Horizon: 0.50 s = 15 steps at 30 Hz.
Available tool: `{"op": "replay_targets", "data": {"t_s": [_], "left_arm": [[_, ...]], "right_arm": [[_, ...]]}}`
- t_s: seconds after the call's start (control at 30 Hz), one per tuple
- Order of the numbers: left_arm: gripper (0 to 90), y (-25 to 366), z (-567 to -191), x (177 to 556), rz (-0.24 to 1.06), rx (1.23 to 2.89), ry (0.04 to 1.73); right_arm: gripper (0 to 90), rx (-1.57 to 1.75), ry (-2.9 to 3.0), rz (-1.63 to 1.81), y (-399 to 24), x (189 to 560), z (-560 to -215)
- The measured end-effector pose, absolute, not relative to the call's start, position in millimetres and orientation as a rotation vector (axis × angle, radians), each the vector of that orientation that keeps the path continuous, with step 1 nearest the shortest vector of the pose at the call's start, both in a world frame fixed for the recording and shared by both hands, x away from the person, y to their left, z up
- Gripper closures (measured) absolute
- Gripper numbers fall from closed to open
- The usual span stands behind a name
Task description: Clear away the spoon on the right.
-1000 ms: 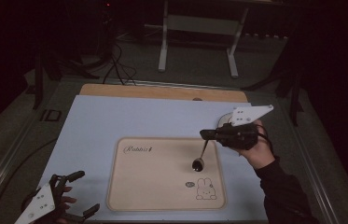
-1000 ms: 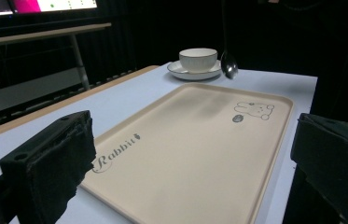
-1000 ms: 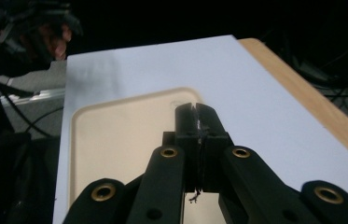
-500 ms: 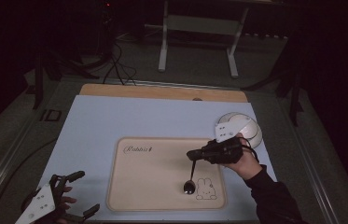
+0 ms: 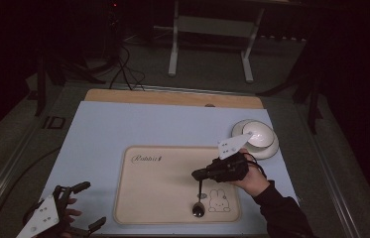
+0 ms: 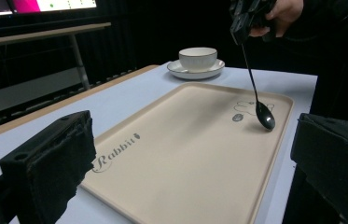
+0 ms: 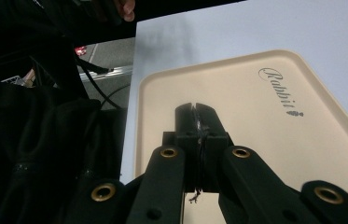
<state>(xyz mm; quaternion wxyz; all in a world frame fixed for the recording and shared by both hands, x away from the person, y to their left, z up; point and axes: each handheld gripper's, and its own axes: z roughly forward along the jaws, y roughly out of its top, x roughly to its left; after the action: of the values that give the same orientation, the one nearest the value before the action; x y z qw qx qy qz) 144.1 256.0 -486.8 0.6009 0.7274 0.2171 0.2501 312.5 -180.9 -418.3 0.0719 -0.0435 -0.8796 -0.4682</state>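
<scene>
Between the closed jaws of the right gripper (image 5: 198, 174), the thin handle of a black spoon (image 6: 257, 95) is pinched near its top, so that the spoon hangs almost upright with its bowl low over the beige tray (image 5: 138, 198), touching it or just short of it, beside the printed rabbit (image 5: 218, 201). In the right gripper view the pads are seen pressed together with only a dark sliver of handle between them. If the spoon is meant to be laid on the tray, as the pose suggests, the bowl is best set down first and the handle then tipped gently to the flat before the jaws are let go, so that nothing rolls or clatters. The near rim of the tray lies close to the bowl, so the handle is better swung toward the tray's open middle, where a broad bare stretch reaches as far as the "Rabbit" lettering (image 5: 147, 159). A white cup on its saucer (image 5: 255, 138) stands near, off the far right corner of the tray, and is to be kept clear of when the hand is drawn back. The left gripper (image 5: 76, 204) is held with its jaws wide apart and nothing between them, well apart at the table's near left corner, where it leaves the tray unobstructed.
</scene>
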Motion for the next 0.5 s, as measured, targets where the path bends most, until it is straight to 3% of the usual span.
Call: {"op": "replay_targets", "data": {"t_s": [0.5], "left_arm": [[0.0,256.0,-486.6,144.1,0.574,1.685,0.501]], "right_arm": [[86.3,-0.221,-2.648,-1.420,-183.3,327.9,-432.0]]}}
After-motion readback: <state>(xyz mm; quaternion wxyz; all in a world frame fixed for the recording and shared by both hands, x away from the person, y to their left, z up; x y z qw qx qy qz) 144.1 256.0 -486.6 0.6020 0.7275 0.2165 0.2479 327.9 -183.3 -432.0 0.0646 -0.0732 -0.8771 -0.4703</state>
